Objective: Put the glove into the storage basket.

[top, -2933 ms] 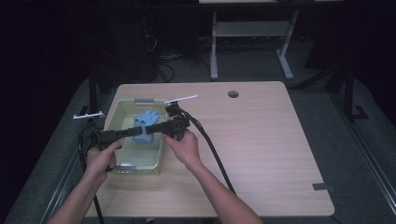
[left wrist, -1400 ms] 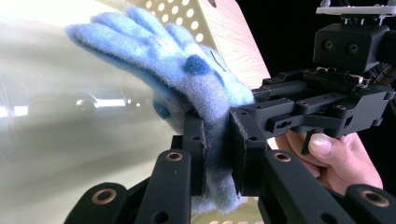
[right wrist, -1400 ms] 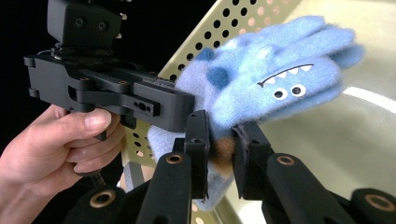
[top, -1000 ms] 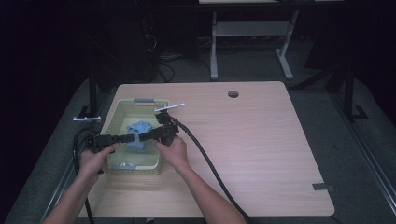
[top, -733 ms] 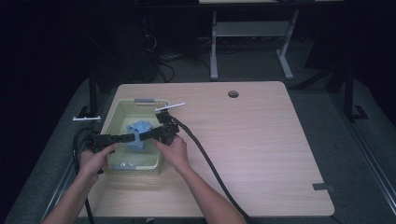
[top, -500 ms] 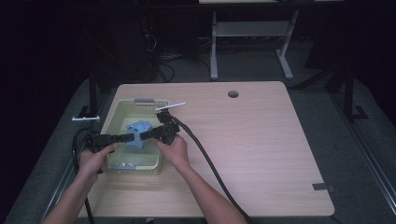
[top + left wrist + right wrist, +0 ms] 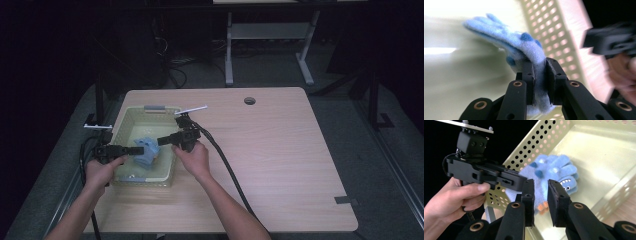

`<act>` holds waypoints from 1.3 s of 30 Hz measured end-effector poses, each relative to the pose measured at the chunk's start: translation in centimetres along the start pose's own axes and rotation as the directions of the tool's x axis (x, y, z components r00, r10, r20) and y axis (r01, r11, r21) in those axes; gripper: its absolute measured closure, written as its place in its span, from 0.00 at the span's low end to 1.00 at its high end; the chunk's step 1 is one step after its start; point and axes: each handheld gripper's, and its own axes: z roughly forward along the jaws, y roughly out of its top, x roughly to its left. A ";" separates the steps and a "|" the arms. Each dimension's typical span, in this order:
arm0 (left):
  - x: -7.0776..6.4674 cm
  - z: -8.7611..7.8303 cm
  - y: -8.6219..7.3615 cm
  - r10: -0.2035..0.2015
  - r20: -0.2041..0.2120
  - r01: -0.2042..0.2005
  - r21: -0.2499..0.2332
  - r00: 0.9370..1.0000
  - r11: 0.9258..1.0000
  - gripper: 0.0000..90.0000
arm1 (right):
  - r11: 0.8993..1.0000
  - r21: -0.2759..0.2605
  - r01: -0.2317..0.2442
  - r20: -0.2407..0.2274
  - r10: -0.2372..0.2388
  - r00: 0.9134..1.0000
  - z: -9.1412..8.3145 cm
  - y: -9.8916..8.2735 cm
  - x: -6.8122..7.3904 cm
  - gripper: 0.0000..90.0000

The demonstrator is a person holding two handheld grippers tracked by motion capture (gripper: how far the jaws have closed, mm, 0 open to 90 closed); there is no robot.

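Observation:
A pale green perforated basket [image 7: 124, 121] stands on the left part of the wooden table. A blue fleece monster toy [image 7: 148, 153] with darker spots and a toothy face lies inside it. My left gripper [image 7: 139, 149] reaches in from the left and is shut on the toy's edge; the fleece [image 7: 506, 37] is pinched between its jaws [image 7: 539, 65]. My right gripper [image 7: 161, 140] comes in over the basket's right wall. Its jaws stand slightly apart, just short of the toy [image 7: 554, 172], with nothing between them [image 7: 541, 185].
The basket wall [image 7: 531, 145] rises close on both sides of the grippers. A black cable [image 7: 225, 165] trails from the right gripper across the table. A round grommet hole [image 7: 249, 100] sits at the back, and a grey tape strip [image 7: 345, 200] lies near the front right.
Since 2.9 s ago both hands have drawn back toward the person and the toy has shifted with them. Over the last second almost nothing has moved.

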 end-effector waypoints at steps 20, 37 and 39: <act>-1.0 2.5 0.9 0.030 -0.188 0.011 0.215 0.982 0.976 0.74 | 0.999 -0.045 0.020 -0.003 -0.020 1.000 -4.0 -0.6 0.1 0.82; -1.8 3.1 2.0 0.069 -0.263 -0.013 0.211 0.962 0.977 0.84 | 0.995 -0.103 0.008 0.005 -0.007 1.000 -7.5 -1.5 -0.8 0.82; -1.5 3.5 2.0 0.089 -0.277 -0.016 0.253 0.957 0.967 0.85 | 0.995 -0.101 0.007 0.009 -0.007 1.000 -7.7 -1.6 -0.8 0.82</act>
